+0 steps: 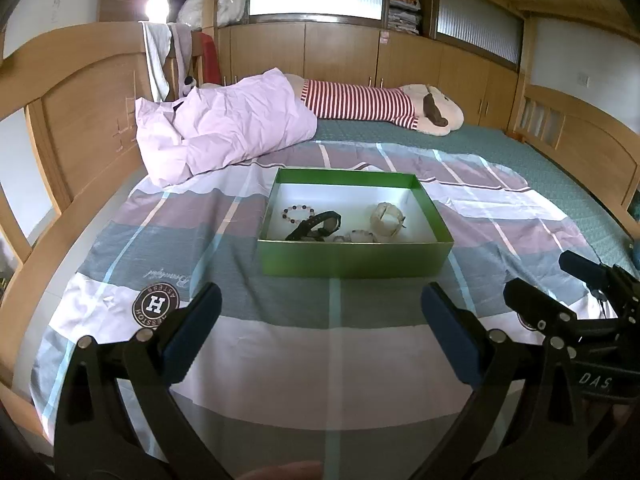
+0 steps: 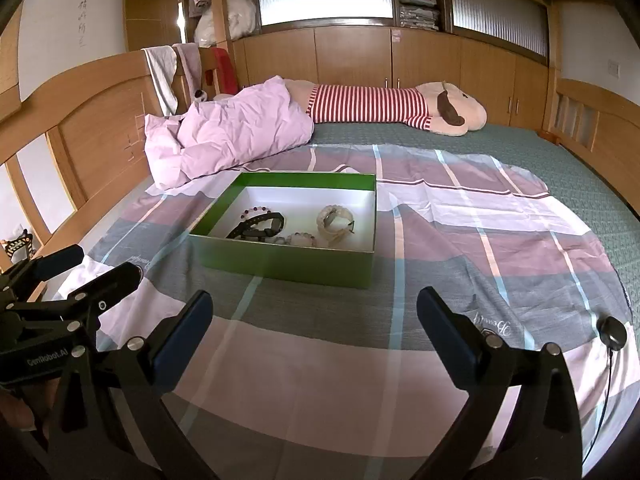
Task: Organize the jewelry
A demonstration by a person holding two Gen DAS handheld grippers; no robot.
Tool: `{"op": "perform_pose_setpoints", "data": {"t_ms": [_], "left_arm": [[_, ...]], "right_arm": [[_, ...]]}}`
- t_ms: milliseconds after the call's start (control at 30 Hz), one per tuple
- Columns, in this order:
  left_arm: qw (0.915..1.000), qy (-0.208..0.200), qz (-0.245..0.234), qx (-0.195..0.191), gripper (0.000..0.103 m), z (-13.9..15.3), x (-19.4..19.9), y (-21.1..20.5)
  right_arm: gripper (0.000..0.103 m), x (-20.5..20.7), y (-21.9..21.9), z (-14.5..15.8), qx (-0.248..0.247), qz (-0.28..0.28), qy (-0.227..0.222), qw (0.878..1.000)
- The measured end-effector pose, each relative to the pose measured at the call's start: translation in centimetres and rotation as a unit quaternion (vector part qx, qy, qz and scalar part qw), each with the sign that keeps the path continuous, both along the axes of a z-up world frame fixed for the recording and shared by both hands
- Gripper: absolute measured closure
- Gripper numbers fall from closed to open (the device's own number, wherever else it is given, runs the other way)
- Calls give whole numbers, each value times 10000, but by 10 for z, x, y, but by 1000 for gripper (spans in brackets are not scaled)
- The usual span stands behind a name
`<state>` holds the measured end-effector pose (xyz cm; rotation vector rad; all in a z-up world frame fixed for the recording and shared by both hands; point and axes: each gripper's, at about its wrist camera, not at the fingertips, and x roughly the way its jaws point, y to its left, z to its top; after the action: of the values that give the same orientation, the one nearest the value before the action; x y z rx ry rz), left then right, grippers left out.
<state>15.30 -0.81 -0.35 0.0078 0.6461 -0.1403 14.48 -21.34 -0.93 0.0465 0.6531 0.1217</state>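
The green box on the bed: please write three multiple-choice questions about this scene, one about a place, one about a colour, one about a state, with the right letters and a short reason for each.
1. Where does the black watch lie?
A. inside the green box
B. on the pink pillow
C. between gripper fingers

2. What colour is the inside floor of the box?
A. red
B. white
C. black

3. How are the left gripper and the right gripper?
A. both open and empty
B. both shut on bracelets
C. only the left one open

Answers:
1 A, the watch rests among the bracelets inside the box walls.
2 B, the floor around the jewelry is white.
3 A, each pair of fingers stands wide apart over the bedsheet.
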Motion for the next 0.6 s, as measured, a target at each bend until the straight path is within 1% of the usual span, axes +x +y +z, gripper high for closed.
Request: {"op": "perform_pose_setpoints", "data": {"t_ms": [600], "left_arm": [[10000, 16, 28, 17, 4, 2, 1, 4]], "right_arm": [[3, 0, -1, 0, 2, -2, -3, 10000]]}}
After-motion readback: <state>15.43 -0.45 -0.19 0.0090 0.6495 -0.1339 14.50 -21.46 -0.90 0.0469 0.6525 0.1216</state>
